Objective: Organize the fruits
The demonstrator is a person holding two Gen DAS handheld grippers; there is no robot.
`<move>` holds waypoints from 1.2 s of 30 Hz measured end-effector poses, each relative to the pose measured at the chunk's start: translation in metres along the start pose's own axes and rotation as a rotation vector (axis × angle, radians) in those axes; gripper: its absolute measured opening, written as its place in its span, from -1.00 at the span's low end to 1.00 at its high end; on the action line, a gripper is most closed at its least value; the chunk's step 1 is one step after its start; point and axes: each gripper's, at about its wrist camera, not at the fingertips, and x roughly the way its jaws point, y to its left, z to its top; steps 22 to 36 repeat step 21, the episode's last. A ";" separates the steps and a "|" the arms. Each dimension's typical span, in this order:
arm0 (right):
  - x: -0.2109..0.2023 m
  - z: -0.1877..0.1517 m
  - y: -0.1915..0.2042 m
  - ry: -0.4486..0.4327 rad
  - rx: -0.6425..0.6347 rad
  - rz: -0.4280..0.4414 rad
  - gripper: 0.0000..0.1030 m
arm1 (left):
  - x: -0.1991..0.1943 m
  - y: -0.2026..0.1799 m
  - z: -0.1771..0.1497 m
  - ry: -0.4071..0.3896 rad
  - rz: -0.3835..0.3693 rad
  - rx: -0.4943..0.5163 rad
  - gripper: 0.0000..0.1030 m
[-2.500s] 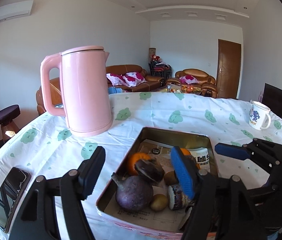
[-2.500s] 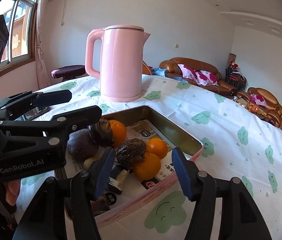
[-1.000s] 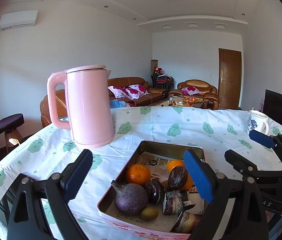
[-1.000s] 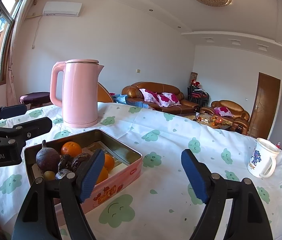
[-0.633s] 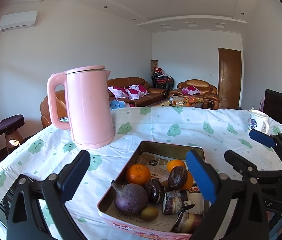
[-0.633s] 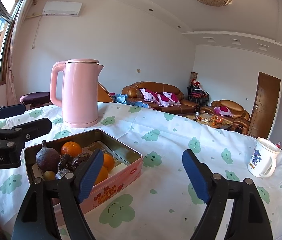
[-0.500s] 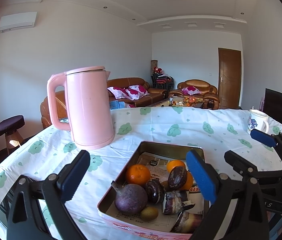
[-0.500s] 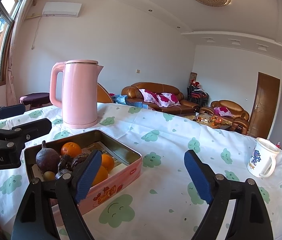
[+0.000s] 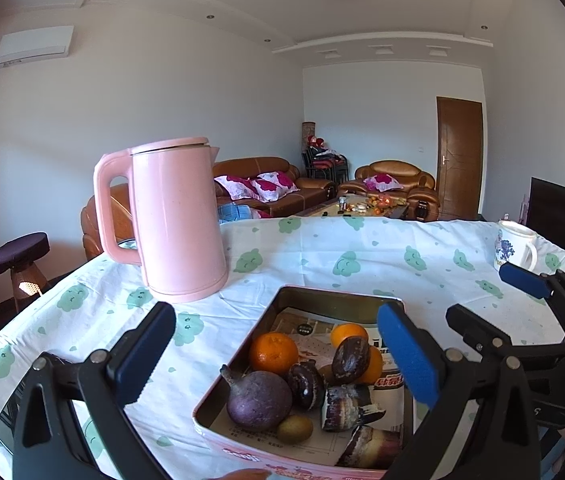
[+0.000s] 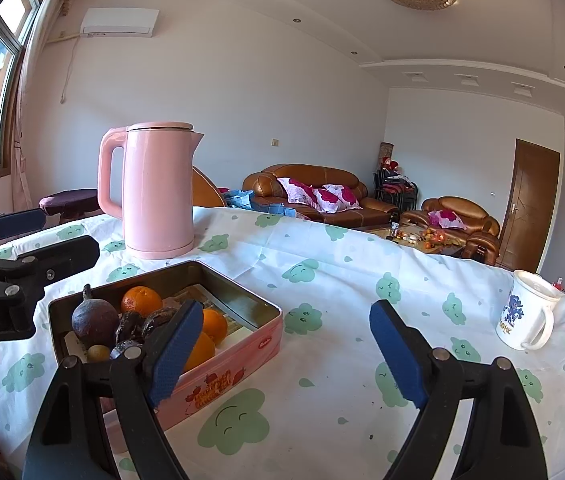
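A pink tin box (image 9: 334,300) sits on the table and holds oranges (image 9: 273,352), a purple round fruit (image 9: 259,400), dark wrinkled fruits (image 9: 349,354) and a small green fruit (image 9: 294,428). The box also shows in the right wrist view (image 10: 242,356), left of centre. My left gripper (image 9: 274,356) is open and empty, held above the box's near end. My right gripper (image 10: 282,356) is open and empty, to the right of the box above the tablecloth. The right gripper also shows in the left wrist view (image 9: 494,304).
A pink kettle (image 9: 174,220) stands behind the box at the left. A white mug (image 10: 526,312) stands at the table's right edge. A dark phone (image 9: 6,424) lies at the near left. The round table has a cloud-print cloth (image 10: 322,280).
Both grippers have drawn back and up from the box since 2.5 s ago, and both have opened wider. In the last half second almost nothing has moved.
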 end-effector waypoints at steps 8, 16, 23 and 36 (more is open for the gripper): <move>0.001 0.000 0.000 0.002 0.002 0.000 0.68 | -0.001 0.000 0.001 -0.009 0.022 -0.009 1.00; 0.001 -0.001 0.000 0.006 0.000 -0.001 0.69 | -0.002 -0.004 0.000 -0.016 0.024 0.013 1.00; -0.001 -0.002 -0.003 0.003 0.018 0.011 0.69 | -0.002 -0.005 0.000 -0.009 0.021 0.016 1.00; -0.001 -0.002 -0.003 0.003 0.018 0.011 0.69 | -0.002 -0.005 0.000 -0.009 0.021 0.016 1.00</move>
